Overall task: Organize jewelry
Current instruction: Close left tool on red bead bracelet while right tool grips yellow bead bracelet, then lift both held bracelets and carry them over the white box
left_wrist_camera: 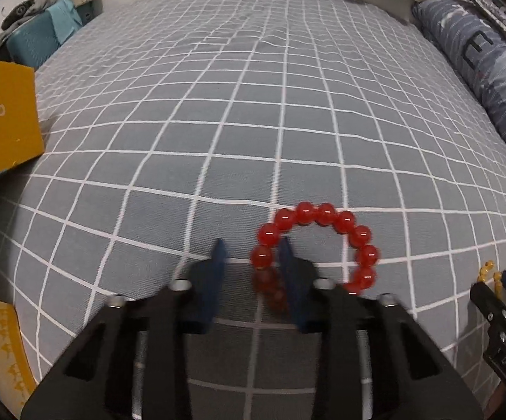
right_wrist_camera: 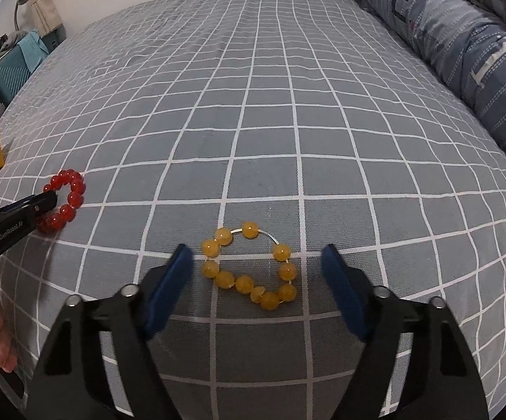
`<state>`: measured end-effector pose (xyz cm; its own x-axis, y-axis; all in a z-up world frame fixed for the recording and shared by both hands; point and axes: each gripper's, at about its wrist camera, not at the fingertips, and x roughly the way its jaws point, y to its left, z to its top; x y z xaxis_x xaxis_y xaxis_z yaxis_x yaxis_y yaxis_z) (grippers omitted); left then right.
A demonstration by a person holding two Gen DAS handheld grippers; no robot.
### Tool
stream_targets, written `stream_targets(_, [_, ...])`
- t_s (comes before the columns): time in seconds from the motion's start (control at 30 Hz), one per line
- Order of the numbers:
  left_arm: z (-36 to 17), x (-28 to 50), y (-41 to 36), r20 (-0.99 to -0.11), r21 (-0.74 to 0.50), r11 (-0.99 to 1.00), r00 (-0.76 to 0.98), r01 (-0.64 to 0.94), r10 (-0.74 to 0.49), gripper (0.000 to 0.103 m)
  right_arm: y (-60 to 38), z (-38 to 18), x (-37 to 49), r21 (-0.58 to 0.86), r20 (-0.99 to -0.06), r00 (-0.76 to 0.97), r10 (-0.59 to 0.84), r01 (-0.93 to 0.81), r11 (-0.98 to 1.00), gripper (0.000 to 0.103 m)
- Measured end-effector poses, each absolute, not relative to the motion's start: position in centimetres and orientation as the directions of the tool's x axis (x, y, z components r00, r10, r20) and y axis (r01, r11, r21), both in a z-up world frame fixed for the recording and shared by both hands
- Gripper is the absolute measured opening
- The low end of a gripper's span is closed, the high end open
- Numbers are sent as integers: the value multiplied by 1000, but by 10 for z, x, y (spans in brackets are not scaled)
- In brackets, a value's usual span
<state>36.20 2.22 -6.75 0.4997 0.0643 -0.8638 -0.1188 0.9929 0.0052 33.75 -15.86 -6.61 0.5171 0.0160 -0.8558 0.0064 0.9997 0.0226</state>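
left tongs [left_wrist_camera: 253,253]: parted, one finger inside red bracelet [left_wrist_camera: 323,245], at 1 o'clock on bed [left_wrist_camera: 253,105]
right tongs [right_wrist_camera: 256,255]: wide open, straddled yellow bracelet [right_wrist_camera: 253,266], 12 o'clock
risk: loose beads likely rolled aside, soft sheet snagged

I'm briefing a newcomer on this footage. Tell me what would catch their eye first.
Two bead bracelets glow against the grey checked bedsheet. The red bracelet lies at the left gripper, whose right finger pokes inside its ring. The yellow bracelet lies loose between the wide-open fingers of the right gripper.
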Motion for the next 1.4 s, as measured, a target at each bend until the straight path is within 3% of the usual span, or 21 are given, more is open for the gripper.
stream_targets(0.13, [-67,360,20,-861,8,995,505,-100,57,14,-160,-65,337,27,-853,521,16,13,1000,47])
stream_targets(0.27, [-66,358,23,-858,-19,995,512,-98,34,13,-160,-63,337,28,-852,524,17,14,1000,19])
stream_targets(0.47, [-63,355,23,-854,-24,995,520,-95,29,13,-161,-59,335,32,-843,538,15,23,999,9])
stream_targets(1.4, [-3,309,15,-803,-92,995,595,-45,-47,13,-163,-14,307,73,-791,610,42,26,997,9])
